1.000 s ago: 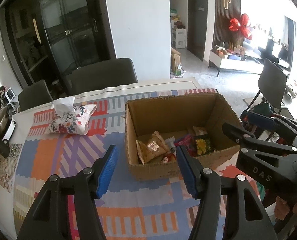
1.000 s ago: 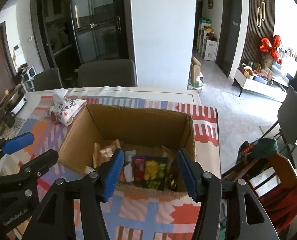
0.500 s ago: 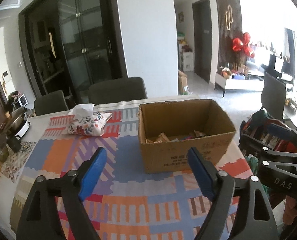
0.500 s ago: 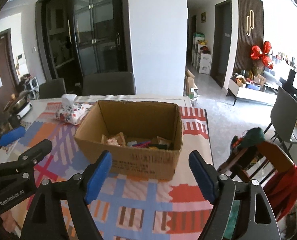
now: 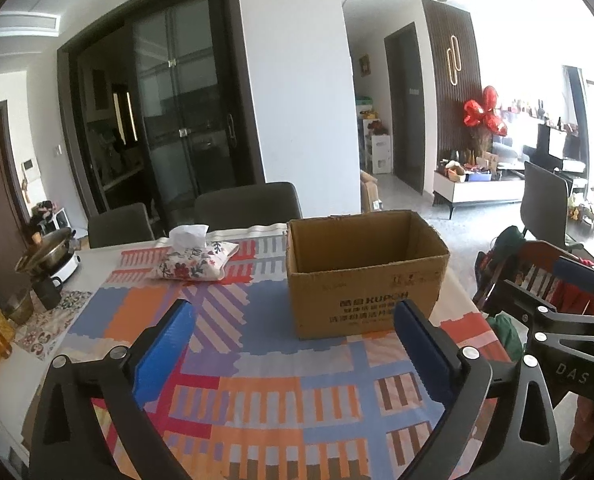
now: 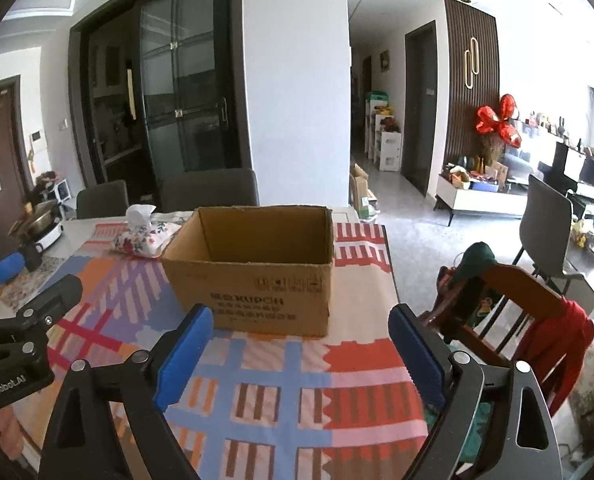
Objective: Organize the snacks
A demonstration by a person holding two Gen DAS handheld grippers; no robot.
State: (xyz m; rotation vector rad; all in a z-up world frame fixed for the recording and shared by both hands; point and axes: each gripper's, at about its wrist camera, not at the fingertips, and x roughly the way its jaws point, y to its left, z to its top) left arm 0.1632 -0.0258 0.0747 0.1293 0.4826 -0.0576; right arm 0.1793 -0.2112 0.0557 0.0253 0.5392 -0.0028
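Cardboard box (image 5: 367, 272) sat open-topped on the patterned cloth (image 5: 257, 380) of the tabletop, its contents hidden below the rim. Floral tissue pouch (image 5: 193, 260) lay just beside it, toward the dark chairs. Short of the box, left claw (image 5: 293, 344) and right claw (image 6: 297, 344) hung apart from it, jaws spreading wider, nothing between them.

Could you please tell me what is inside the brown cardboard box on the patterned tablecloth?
Inside the open brown cardboard box, only its bare inner walls show in both wrist views. The near wall hides its floor and lower part, so whether anything lies there cannot be told.
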